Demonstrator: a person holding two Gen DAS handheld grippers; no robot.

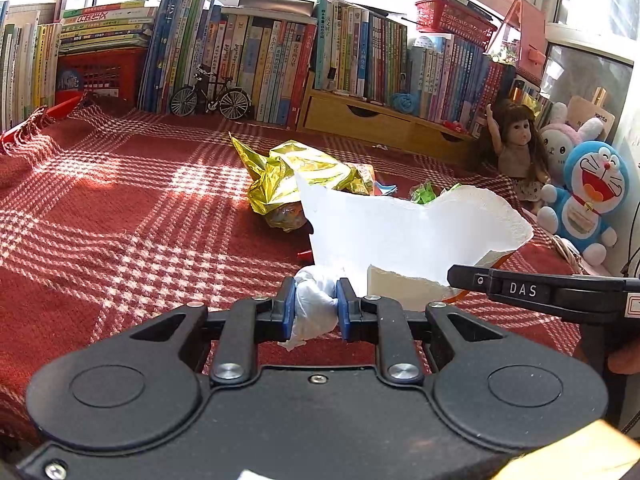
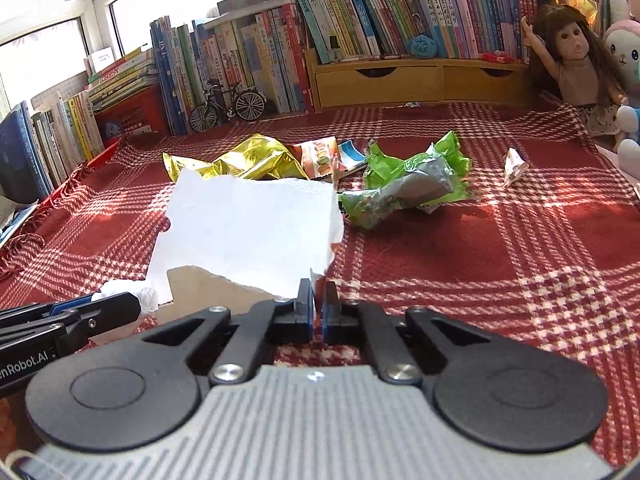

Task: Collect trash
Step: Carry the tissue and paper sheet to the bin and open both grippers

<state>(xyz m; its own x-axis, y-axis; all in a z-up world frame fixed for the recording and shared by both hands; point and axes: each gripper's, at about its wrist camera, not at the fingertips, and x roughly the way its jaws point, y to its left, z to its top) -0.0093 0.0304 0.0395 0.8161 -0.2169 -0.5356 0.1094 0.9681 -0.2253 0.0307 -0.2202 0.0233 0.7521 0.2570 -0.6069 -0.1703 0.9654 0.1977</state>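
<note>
My left gripper (image 1: 316, 300) is shut on a crumpled white tissue (image 1: 312, 322) just above the red plaid cloth (image 1: 120, 232). Right beside it stands a torn white paper bag (image 1: 400, 232), open at the top. My right gripper (image 2: 319, 300) is shut on that paper bag's (image 2: 248, 232) thin right edge, which shows orange between the pads. The right gripper (image 1: 454, 274) enters the left wrist view from the right. Loose on the cloth behind lie a gold foil wrapper (image 2: 248, 160), an orange snack packet (image 2: 320, 156), a green wrapper (image 2: 408, 184) and a small crumpled scrap (image 2: 514, 166).
Rows of books (image 1: 260, 52) line the back, with a model bicycle (image 1: 210, 98) and a wooden drawer shelf (image 1: 380, 120) in front of them. A doll (image 1: 518, 144) and plush toys (image 1: 588, 196) sit at the right edge. A red basket (image 1: 100, 72) stands back left.
</note>
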